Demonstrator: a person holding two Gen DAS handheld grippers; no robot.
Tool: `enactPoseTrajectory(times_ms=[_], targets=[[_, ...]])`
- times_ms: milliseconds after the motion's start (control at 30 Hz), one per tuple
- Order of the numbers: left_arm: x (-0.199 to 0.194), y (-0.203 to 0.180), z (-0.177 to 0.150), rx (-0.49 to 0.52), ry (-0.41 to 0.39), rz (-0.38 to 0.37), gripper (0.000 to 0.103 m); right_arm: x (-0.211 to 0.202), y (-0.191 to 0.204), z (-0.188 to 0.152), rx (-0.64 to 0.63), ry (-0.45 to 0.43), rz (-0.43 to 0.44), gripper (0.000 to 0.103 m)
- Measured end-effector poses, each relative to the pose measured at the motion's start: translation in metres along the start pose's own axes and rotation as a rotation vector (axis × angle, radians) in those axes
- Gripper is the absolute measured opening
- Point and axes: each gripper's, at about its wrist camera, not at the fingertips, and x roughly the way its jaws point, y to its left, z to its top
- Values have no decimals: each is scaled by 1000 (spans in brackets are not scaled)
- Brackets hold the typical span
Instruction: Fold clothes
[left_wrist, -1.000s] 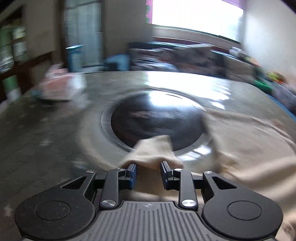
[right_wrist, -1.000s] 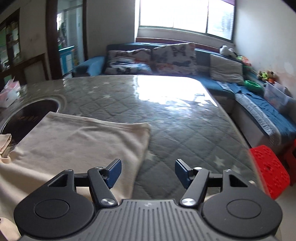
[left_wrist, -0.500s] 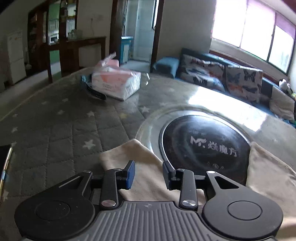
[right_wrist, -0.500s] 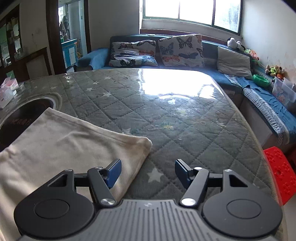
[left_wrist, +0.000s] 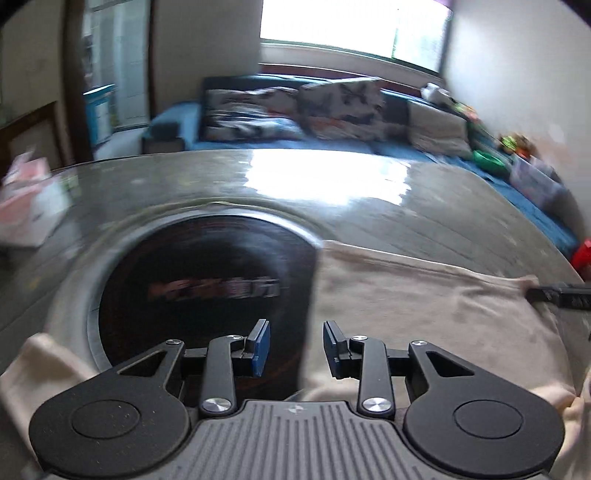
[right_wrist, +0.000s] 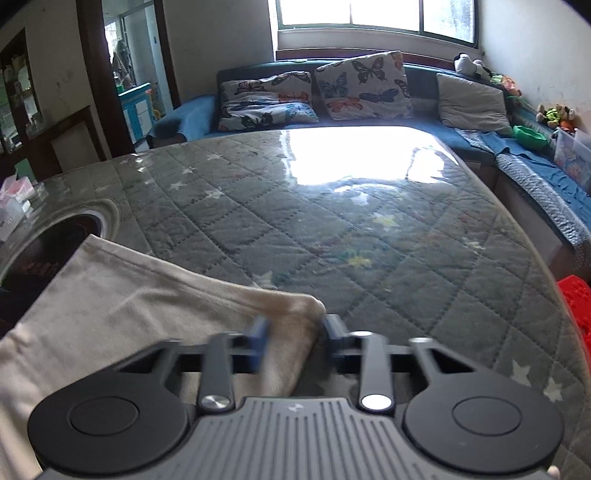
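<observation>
A beige garment (left_wrist: 417, 306) lies flat on the quilted grey table cover, partly over the black round hob (left_wrist: 207, 288). My left gripper (left_wrist: 295, 347) is open and empty, over the garment's left edge where it crosses the hob. A beige sleeve (left_wrist: 40, 365) lies at the lower left. In the right wrist view the garment (right_wrist: 122, 314) fills the lower left, and my right gripper (right_wrist: 295, 343) has its jaws narrowed around the garment's far right corner (right_wrist: 299, 314); the jaws are blurred. The right gripper's tip (left_wrist: 557, 295) shows at the left view's right edge.
A pink tissue pack (left_wrist: 29, 206) lies at the table's far left. A blue sofa with butterfly cushions (right_wrist: 314, 92) stands behind the table. A red plastic stool (right_wrist: 576, 299) is beside the table's right edge. The quilted table cover (right_wrist: 351, 221) stretches ahead.
My right gripper's jaws have narrowed from wide open and now bracket the garment's right corner. My left gripper has swung right, from the sleeve to the garment's body edge, and opened wider.
</observation>
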Motion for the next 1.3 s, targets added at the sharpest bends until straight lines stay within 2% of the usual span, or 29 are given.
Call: enactPoseTrajectory(times_ms=[167,400,467,533,633,667,733,800,933,1033,1167,1300], targets=[[28,-22,12,73,9,-63,33,14,5,17,-47,-5,-2,9],[68,-29,26,99,31,-16,31,43,14,47,-117,-12,-13,9],[71,-28,29,96,21,-5,32,54,14,51,-135,6,-22,12],[70,-26,30,86,27,-6,32,54,13,53,-147,9,-25,21],[60,-28,28,89,25,-19,32,36,14,51,-162,-9,-4,22],[54,-32,26,95,21,-31,32,27,14,49,-172,-14,5,22],[40,-39,20,110,12,-60,32,9,15,44,-193,-23,24,31],[23,-50,11,138,2,-101,32,-11,14,37,-212,-33,29,34],[-7,-75,-14,188,-3,-178,33,-45,13,17,-226,-34,36,34],[-28,-91,-34,217,-8,-224,33,-66,24,-12,-287,-15,71,34],[-50,-99,-58,231,-12,-254,33,-76,46,-47,-370,1,120,34],[-64,-99,-80,249,-2,-271,33,-75,58,-68,-415,17,133,34]])
